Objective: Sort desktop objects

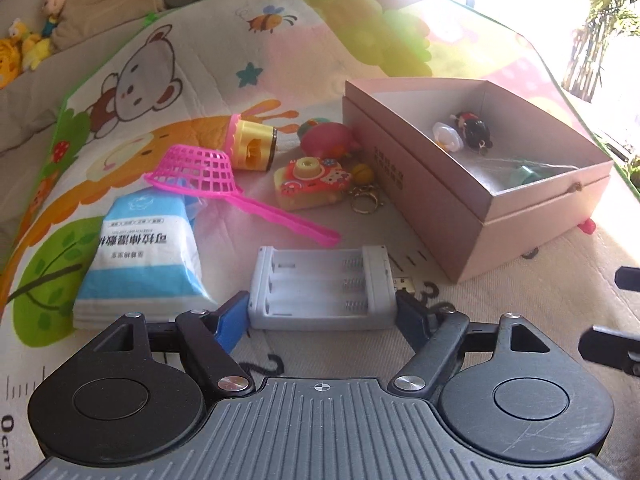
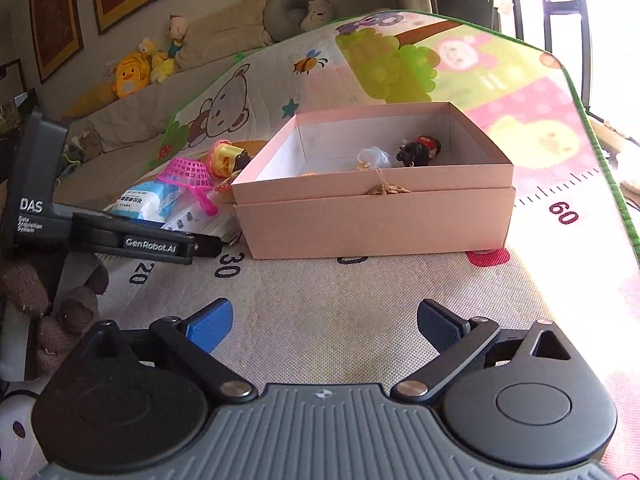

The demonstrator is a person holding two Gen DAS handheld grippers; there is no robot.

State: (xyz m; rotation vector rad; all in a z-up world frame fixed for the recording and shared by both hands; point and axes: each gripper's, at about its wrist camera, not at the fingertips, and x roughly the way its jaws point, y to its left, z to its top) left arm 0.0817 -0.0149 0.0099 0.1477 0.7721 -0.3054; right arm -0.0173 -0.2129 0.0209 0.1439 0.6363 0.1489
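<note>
A white battery holder (image 1: 320, 284) lies on the play mat (image 1: 360, 360), just ahead of my left gripper (image 1: 322, 312). The gripper's blue pads (image 1: 230, 320) sit against the holder's two short sides, shut on it. An open pink box (image 1: 440, 200) to the right holds a black figure (image 1: 472, 130), a white pacifier-like item (image 1: 448, 136) and a teal piece (image 1: 524, 174). In the right wrist view, my right gripper (image 2: 324, 320) stands open over bare mat in front of the box (image 2: 372, 220), with nothing between its fingers.
Left of the box lie a pink net scoop (image 1: 200, 172), a toy camera (image 1: 310, 184), a yellow toy (image 1: 252, 146), a pink round toy (image 1: 326, 138), a keyring (image 1: 364, 196) and a blue-white packet (image 1: 140, 256). Plush toys (image 2: 132, 72) sit on a sofa behind.
</note>
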